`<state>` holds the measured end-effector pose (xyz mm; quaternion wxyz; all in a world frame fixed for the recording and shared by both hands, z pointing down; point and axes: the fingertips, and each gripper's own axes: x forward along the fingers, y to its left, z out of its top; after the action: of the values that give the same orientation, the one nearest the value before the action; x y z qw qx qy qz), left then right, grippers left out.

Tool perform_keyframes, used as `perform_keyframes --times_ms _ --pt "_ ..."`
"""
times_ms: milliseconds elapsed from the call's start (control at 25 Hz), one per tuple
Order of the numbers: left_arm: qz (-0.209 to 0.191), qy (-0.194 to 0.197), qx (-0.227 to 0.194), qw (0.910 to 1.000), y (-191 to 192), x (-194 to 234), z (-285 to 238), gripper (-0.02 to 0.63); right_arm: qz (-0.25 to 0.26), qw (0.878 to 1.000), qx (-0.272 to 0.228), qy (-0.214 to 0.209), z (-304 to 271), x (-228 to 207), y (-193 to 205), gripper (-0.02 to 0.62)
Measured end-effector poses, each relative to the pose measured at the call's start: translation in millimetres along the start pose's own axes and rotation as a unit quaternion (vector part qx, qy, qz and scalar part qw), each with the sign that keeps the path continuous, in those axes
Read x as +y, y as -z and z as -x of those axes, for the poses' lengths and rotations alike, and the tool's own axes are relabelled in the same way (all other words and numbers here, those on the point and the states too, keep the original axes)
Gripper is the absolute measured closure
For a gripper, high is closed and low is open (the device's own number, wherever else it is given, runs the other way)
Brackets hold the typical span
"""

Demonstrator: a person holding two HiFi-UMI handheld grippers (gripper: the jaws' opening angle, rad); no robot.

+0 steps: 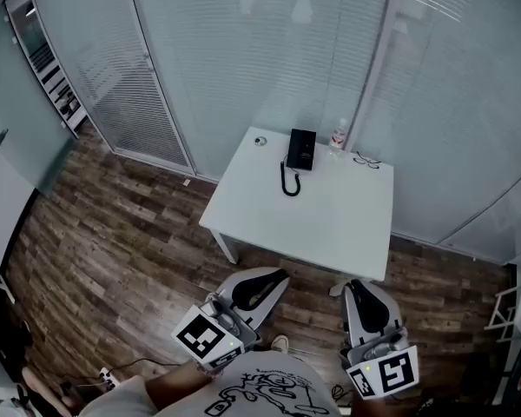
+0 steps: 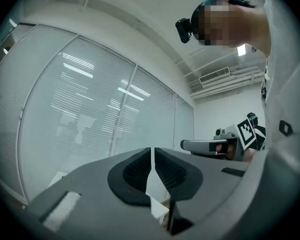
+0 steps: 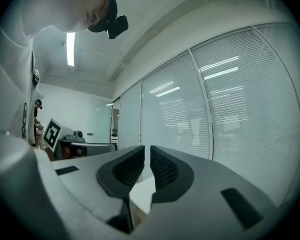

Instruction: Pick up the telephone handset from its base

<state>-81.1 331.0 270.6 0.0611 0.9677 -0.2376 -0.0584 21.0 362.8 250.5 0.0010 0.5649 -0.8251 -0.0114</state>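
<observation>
At the far edge of the table point(image 1: 330, 220): black telephone point(image 1: 300, 148), lying flat, long side running away from the person.
Handset: reads as one dark block with its base in the head view; too small to separate the two.
Cord point(image 1: 288, 183): black, loops from the telephone's near end onto the white tabletop, toward the person.
Container: one clear bottle point(image 1: 339, 135), upright, just beside the telephone's right side at the far edge; pale with a reddish band. Contents cannot be told.
Other items on table: small round object point(image 1: 260, 141) near the far left corner, apart from the telephone; thin dark wiry thing point(image 1: 366, 161) right of the bottle, too small to identify.
Left gripper point(image 2: 153, 154): jaws clenched together, only a hairline slit between the ribbed pads, nothing in them. Held level, close to the person's body, well apart from the table.
Right gripper point(image 3: 147, 151): jaws drawn together likewise, nothing between them. Level, beside the left one; each gripper appears at the edge of the other's view.
Person: white printed shirt at the bottom of the head view, standing at the near side of the table.
Surroundings: dark wood-plank floor point(image 1: 113, 233); glass walls with blinds point(image 1: 243, 50) behind the table.
</observation>
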Motion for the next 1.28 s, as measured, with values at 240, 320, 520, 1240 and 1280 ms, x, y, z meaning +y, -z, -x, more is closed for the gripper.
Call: perform_keyframes --times_ms 240,320,520,1240,1280 --pt "0.000 -0.003 -0.002 1.0000 6.9 -22.4 -23.9 0.584 -0.004 1.000 -0.003 -0.012 14.0 -23.4 2.4 0.563" --pt "0.003 -0.008 0.000 1.0000 11.4 -25.4 -29.0 0.584 -0.008 1.000 -0.005 -0.015 16.5 -30.9 3.9 0.563" --pt "0.012 -0.014 0.009 0.9998 17.4 -28.1 -36.2 0.584 -0.026 0.999 -0.002 -0.022 16.0 -43.7 10.5 0.563" --pt "0.022 -0.025 -0.004 0.9994 6.1 99.7 -64.7 0.584 -0.038 0.999 -0.011 -0.030 -113.0 -56.3 14.6 0.566" --pt "0.021 -0.026 -0.005 0.9994 3.5 112.8 -65.9 0.584 -0.037 0.999 -0.010 -0.031 -126.5 -56.2 13.9 0.568"
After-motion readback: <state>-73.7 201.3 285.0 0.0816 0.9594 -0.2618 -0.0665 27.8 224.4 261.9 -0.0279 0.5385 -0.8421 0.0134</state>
